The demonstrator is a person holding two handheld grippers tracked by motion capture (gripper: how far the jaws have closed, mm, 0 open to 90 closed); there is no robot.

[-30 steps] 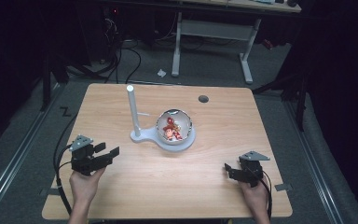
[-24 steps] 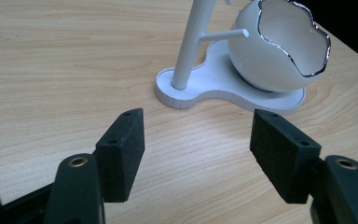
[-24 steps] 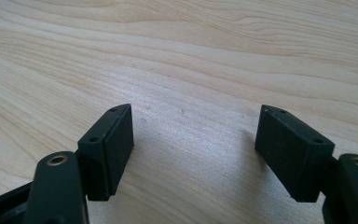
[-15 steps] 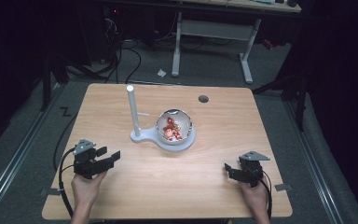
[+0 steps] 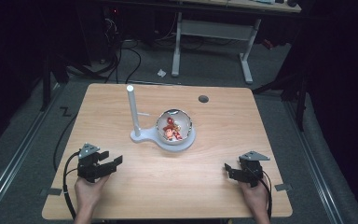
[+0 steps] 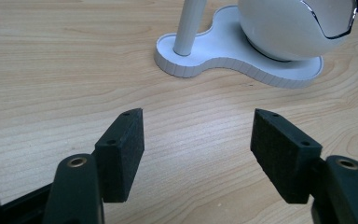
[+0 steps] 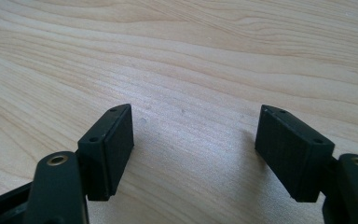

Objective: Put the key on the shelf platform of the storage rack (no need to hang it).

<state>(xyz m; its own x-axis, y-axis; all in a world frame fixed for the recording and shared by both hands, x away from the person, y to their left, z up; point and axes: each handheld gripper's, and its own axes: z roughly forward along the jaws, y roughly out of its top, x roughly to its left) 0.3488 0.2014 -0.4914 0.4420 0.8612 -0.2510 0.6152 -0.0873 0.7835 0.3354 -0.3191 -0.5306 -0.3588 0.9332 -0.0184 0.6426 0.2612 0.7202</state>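
A white stand (image 5: 142, 136) with an upright pole (image 5: 131, 109) sits mid-table, and its base carries a round white bowl (image 5: 174, 126) with red pieces (image 5: 171, 128) inside. My left gripper (image 5: 112, 163) rests near the front left and points toward the stand. Its jaws are open and have just been opening, with nothing between them. In the left gripper view, the left gripper (image 6: 196, 140) faces the stand base (image 6: 205, 60) and the bowl (image 6: 289, 28) from a distance. My right gripper (image 5: 228, 170) is at the front right, open over bare wood, as the right gripper view (image 7: 193, 144) also shows.
The wooden table (image 5: 223, 116) has a round cable hole (image 5: 203, 99) near its far edge. A grey desk frame (image 5: 214, 32) and cables lie on the dark floor beyond. Each gripper trails a black cable over the near edge.
My left gripper has slid slightly toward the near edge of the table. The right gripper, stand and bowl have kept still.
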